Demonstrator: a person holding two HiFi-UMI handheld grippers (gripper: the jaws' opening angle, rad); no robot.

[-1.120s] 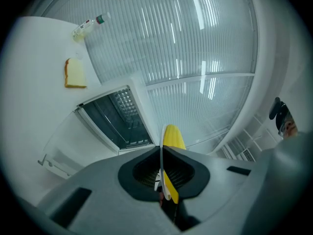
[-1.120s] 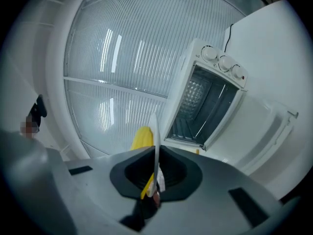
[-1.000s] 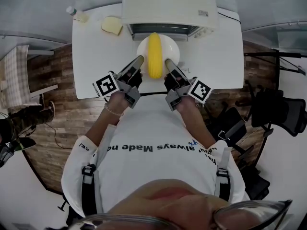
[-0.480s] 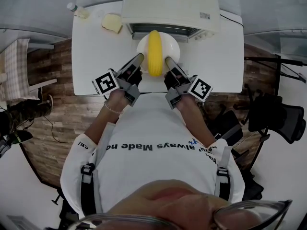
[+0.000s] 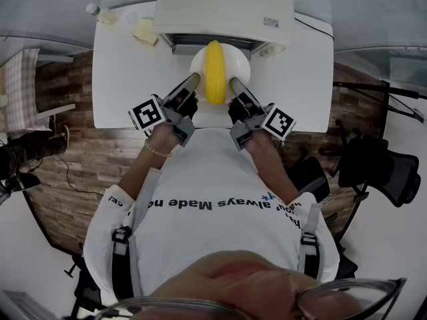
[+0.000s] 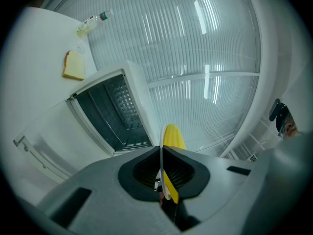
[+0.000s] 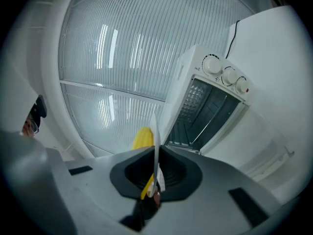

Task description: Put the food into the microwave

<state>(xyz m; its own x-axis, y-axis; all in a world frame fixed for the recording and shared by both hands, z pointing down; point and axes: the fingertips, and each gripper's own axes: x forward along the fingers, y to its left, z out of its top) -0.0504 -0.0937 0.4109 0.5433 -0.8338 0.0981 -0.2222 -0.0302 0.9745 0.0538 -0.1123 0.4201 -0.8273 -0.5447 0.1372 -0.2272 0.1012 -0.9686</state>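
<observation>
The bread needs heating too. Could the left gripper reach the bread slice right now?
Probably not yet: the left gripper is shut on the plate rim, sharing the corn's load with the right gripper. The bare table toward the bread looks free once it lets go.

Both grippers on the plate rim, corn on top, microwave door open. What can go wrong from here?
1. The corn lies loose on the plate; any tilt may roll it off.
2. The left gripper and right gripper each pinch only the thin rim, so uneven moves could twist the plate free.
3. The plate looks nearly as wide as the microwave opening; it may clip the frame.
</observation>
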